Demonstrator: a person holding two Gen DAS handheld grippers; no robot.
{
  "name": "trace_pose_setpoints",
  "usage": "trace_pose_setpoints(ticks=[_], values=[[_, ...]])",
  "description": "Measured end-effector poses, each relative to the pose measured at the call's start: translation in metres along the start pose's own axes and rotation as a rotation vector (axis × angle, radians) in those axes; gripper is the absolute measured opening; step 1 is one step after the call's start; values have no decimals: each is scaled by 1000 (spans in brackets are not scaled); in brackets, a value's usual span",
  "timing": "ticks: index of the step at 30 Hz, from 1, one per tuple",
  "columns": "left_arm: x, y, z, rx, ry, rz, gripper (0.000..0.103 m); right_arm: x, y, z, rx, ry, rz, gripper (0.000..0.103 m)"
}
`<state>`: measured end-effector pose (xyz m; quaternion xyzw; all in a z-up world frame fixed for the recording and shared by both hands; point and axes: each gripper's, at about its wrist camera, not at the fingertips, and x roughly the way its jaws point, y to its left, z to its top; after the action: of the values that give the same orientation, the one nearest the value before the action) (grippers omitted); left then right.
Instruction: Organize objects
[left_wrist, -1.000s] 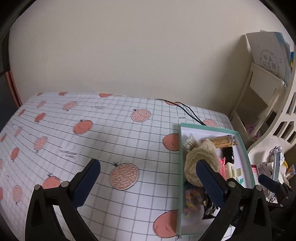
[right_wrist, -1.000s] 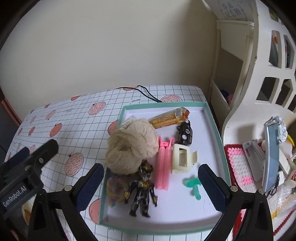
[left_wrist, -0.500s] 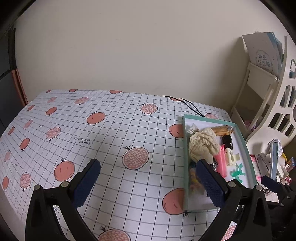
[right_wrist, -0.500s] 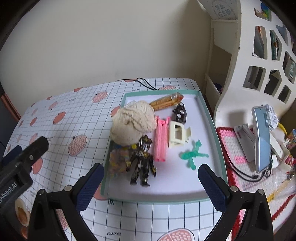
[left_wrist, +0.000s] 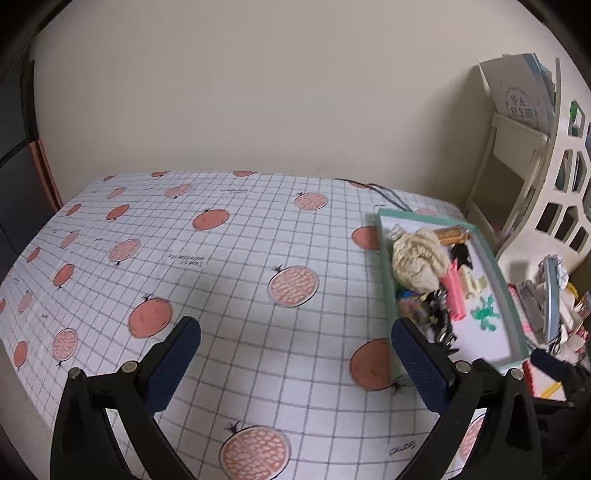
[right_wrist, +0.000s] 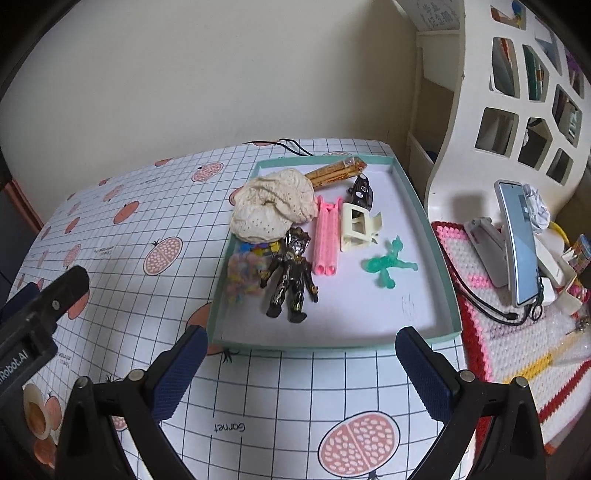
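tablecloth (left_wrist: 229, 280) | right wrist only: phone (right_wrist: 517, 240) | tray (right_wrist: 424, 206) both

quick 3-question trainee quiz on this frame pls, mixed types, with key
1. True or false: the right gripper is shut on the dark figure.
2. What lies between the figure and the cream clip? A) green toy B) pink roller C) toy car
3. Fill in: the cream knit cloth sits in the green-rimmed ____.

Key: 1 false, both grippers are open and empty, the left gripper too; 2 B; 3 tray.
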<state>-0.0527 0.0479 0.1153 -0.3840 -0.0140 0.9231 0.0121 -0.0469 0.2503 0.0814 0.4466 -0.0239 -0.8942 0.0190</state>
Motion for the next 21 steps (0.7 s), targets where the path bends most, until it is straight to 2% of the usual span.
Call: trace_pose_setpoints(ticks=[4, 7, 21], values=[[-1, 6, -13, 2, 24, -13, 103, -2, 1, -10, 2, 0, 0, 103], [-1, 12, -20, -3, 27, 15, 103, -4, 0, -19, 18, -12, 6, 103], [12, 34, -61, -41, 101, 41, 103, 3, -7, -62, 72, -12, 1, 103]])
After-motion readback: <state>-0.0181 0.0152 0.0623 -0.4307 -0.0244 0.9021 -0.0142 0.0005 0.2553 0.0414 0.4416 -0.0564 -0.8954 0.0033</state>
